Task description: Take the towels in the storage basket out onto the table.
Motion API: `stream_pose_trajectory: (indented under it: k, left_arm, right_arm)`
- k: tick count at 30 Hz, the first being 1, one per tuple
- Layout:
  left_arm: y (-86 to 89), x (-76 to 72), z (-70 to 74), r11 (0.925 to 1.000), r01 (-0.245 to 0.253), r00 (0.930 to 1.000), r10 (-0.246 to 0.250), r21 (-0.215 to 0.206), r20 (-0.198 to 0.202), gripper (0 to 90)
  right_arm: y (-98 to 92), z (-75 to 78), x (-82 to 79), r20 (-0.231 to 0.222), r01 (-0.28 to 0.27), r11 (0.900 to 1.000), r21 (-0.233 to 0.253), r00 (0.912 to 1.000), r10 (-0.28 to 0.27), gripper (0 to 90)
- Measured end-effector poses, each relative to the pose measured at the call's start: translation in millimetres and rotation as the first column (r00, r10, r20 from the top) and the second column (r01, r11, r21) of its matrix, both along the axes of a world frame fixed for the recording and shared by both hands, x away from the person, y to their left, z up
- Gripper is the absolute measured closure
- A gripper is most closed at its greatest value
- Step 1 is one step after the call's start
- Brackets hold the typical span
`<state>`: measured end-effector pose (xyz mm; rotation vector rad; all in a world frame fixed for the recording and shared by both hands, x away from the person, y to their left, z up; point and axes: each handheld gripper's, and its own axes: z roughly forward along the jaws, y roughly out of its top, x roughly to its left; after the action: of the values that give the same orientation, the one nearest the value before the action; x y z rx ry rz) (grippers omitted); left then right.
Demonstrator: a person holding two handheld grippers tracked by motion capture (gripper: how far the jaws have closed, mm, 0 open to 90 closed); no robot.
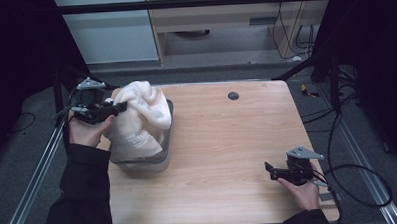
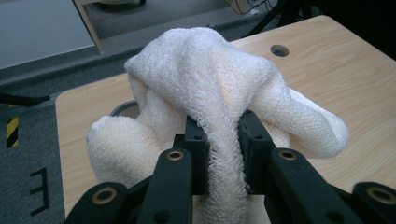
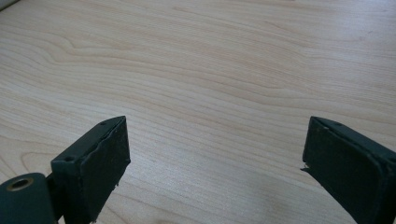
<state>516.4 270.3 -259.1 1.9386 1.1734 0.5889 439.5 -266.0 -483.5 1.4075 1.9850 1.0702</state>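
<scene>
One white towel [image 1: 139,116], one grey bin [image 1: 164,155], one table [image 1: 227,146], two grippers: left gripper [image 1: 120,107], right gripper [image 1: 268,170].

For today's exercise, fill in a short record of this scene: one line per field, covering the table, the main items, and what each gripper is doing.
surface: wooden table with a dark round hole near its far edge
main item: white towel, bunched
container: grey bin at the table's left, towel heaped in it and over its rim
left gripper: shut on a fold of the towel
right gripper: jaws wide apart, holding nothing, over bare wood at the near right
</scene>
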Motion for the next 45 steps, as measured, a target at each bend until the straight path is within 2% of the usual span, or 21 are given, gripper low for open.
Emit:
stream_pose_trajectory:
  k: [3,6,14,20,23,26,31,36,39,40,44,45]
  left_arm:
    - [-1.1,-2.0,6.4,0.9998,0.006,1.0,-0.006,-0.018,0.008,76.2]
    - [-2.9,-4.8,10.6,0.9999,0.015,0.9998,-0.014,-0.007,0.01,76.2]
    - [-4.5,-13.2,26.1,0.9989,0.04,0.9986,-0.039,-0.023,0.036,76.6]
    - [-12.1,-18.0,33.4,0.9978,0.064,0.997,-0.063,-0.016,0.044,76.5]
    - [-18.8,-20.6,38.7,0.9952,0.096,0.9943,-0.095,-0.02,0.048,76.6]
    - [-21.5,-21.6,42.5,0.9941,0.106,0.9931,-0.105,-0.021,0.052,76.6]
    - [-34.6,-26.8,53.5,0.9902,0.14,0.9879,-0.139,-0.006,0.069,76.6]
    - [-45.6,-28.9,56.6,0.9852,0.172,0.9823,-0.171,0.0,0.076,76.6]
    - [-58.7,-29.3,59.0,0.9804,0.197,0.9772,-0.197,0.005,0.079,76.7]
    - [-61.0,-29.0,59.2,0.9797,0.2,0.9767,-0.2,0.017,0.077,76.7]
    - [-69.3,-26.3,56.8,0.9757,0.218,0.9734,-0.219,0.025,0.068,76.7]
    - [-77.1,-24.2,53.9,0.9736,0.226,0.9717,-0.228,0.027,0.062,76.6]
  right_arm:
    - [-0.3,0.2,-0.1,0.002,0.0,1.0,-0.002,1.0,0.0,7.4]
    - [-0.1,0.4,-0.4,0.001,0.0,1.0,-0.002,1.0,0.0,7.4]
    - [0.6,1.2,-1.1,-0.005,0.002,1.0,0.005,1.0,-0.002,7.4]
    - [-0.2,1.4,-1.1,0.001,0.001,1.0,0.003,1.0,-0.001,7.4]
    - [-0.3,1.3,-0.7,0.008,0.002,1.0,-0.003,1.0,-0.002,7.4]
    - [-0.5,1.3,-0.7,0.008,0.001,1.0,-0.004,1.0,-0.001,7.4]
    - [-0.3,2.2,-1.2,0.002,0.003,1.0,0.007,1.0,-0.003,7.4]
    - [-0.7,1.9,-1.5,0.007,0.004,1.0,0.004,1.0,-0.004,7.3]
    - [-1.3,1.3,-2.0,0.007,0.005,1.0,0.005,1.0,-0.005,7.3]
    - [-1.8,1.9,-2.3,0.009,0.007,1.0,0.006,0.9999,-0.007,7.3]
    - [-3.0,2.4,-2.7,0.018,0.011,1.0,0.007,0.9998,-0.011,7.2]
    - [-4.0,2.1,-2.8,0.018,0.016,1.0,0.007,0.9997,-0.016,7.3]
